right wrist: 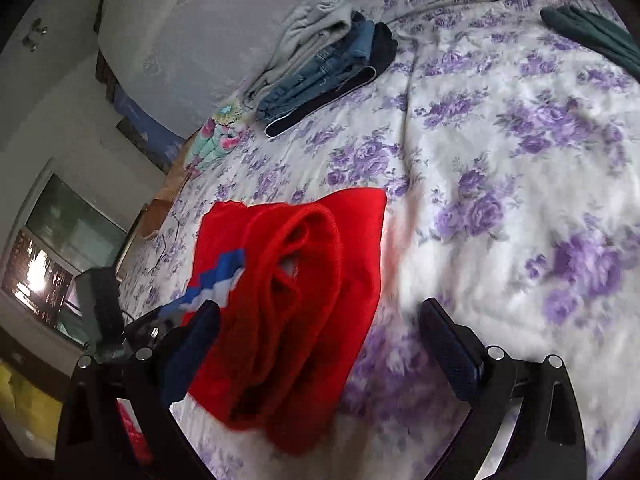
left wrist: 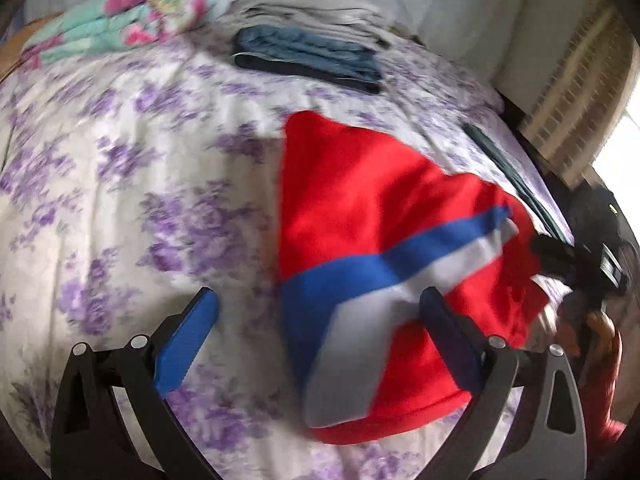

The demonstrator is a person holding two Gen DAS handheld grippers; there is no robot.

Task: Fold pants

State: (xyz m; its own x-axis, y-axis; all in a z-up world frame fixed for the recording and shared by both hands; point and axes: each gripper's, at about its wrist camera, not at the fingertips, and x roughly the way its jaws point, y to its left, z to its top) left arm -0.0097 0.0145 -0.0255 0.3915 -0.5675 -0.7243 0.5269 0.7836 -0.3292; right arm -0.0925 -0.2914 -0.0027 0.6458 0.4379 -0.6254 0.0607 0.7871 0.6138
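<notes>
1. Left gripper (left wrist: 318, 322) hangs over the bed with its blue-padded fingers (left wrist: 188, 340) spread wide apart, nothing between them; the right-hand finger sits in front of the folded cloth's edge.
2. Right gripper (right wrist: 320, 330) is likewise spread wide and empty, its left finger just at the edge of the garment.
3. Red pants (left wrist: 360, 200), marked by a blue and white stripe (left wrist: 384, 276), lie partly folded on the bed between and just ahead of both grippers; in the right wrist view the waistband opening (right wrist: 296, 268) gapes upward atop the folded fabric.
4. Beneath them spreads a white bedspread (right wrist: 500, 160) printed with purple flowers.
5. Farther back, a stack of folded clothes (right wrist: 328, 60) in grey, denim blue and navy rests on the bed, with a bright floral teal-and-pink item (left wrist: 120, 20) beside it.
6. A dark green garment (right wrist: 592, 36) lies well apart at the bed's far edge.
</notes>
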